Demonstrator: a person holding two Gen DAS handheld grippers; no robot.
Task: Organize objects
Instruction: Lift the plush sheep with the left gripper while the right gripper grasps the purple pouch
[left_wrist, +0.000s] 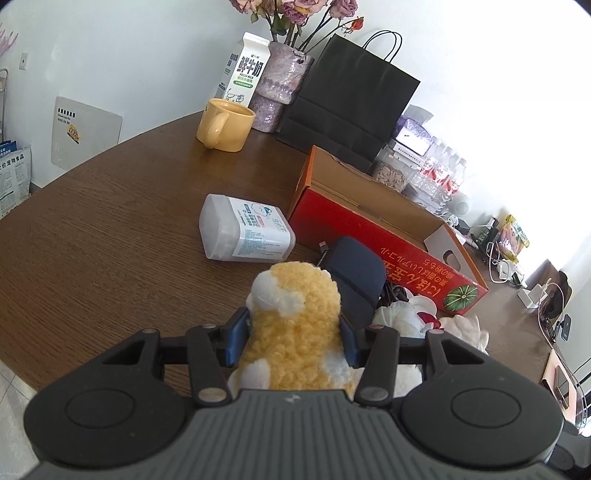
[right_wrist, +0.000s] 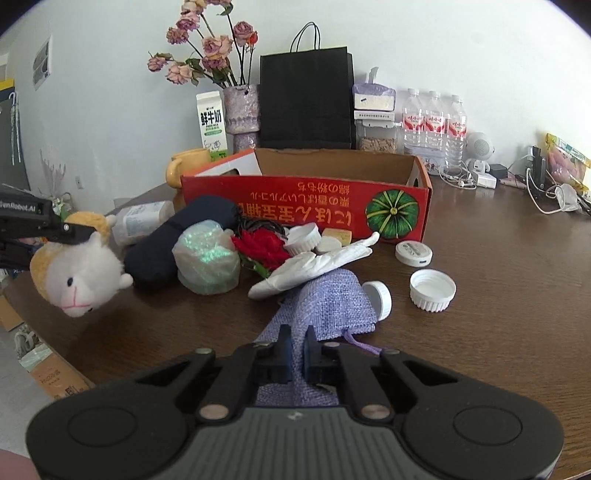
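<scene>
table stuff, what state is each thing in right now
plush: gripped in left tongs, off the table
purple pouch: lying flat, pinched by shut right tongs
red box: open, looks empty
white bottle: on its side
white caps: loose on table
mug: upright

Milk carton (left_wrist: 246, 66) reads 鲜牛奶, "FRESH MILK"; the left claw's arm (right_wrist: 22, 208) has "enRobot.AI" on it.
</scene>
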